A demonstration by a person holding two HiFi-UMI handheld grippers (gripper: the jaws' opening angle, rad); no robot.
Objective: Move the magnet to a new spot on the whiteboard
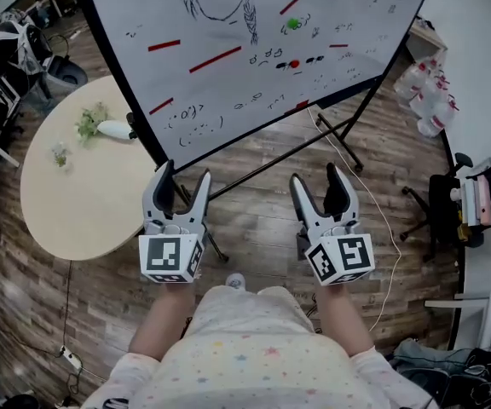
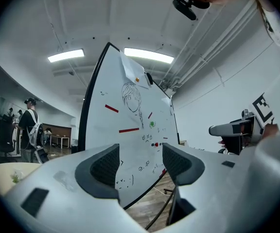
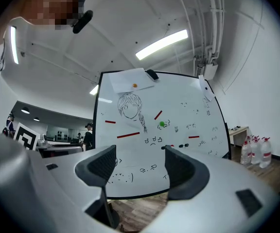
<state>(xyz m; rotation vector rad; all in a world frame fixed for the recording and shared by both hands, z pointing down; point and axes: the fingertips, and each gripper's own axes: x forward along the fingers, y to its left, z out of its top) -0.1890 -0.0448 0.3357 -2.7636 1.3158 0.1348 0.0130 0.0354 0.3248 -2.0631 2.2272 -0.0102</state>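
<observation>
The whiteboard [image 1: 254, 49] stands ahead of me on its frame, covered in doodles. It carries a green round magnet [image 1: 293, 24], a red round magnet [image 1: 294, 63] and several red bar magnets such as one [image 1: 215, 59]. My left gripper [image 1: 186, 177] and right gripper [image 1: 315, 179] are held side by side, well short of the board, both open and empty. In the left gripper view the board [image 2: 130, 125] and green magnet [image 2: 152, 124] show between the jaws of the left gripper [image 2: 140, 161]. The right gripper [image 3: 139, 166] frames the green magnet [image 3: 162, 124] too.
A round beige table [image 1: 83, 194] with a small plant stands left of the board. The board's stand legs [image 1: 339, 139] and a cable cross the wood floor. Water bottles [image 1: 424, 92] and a black chair [image 1: 454, 207] are at the right. A person [image 2: 30, 127] stands far left.
</observation>
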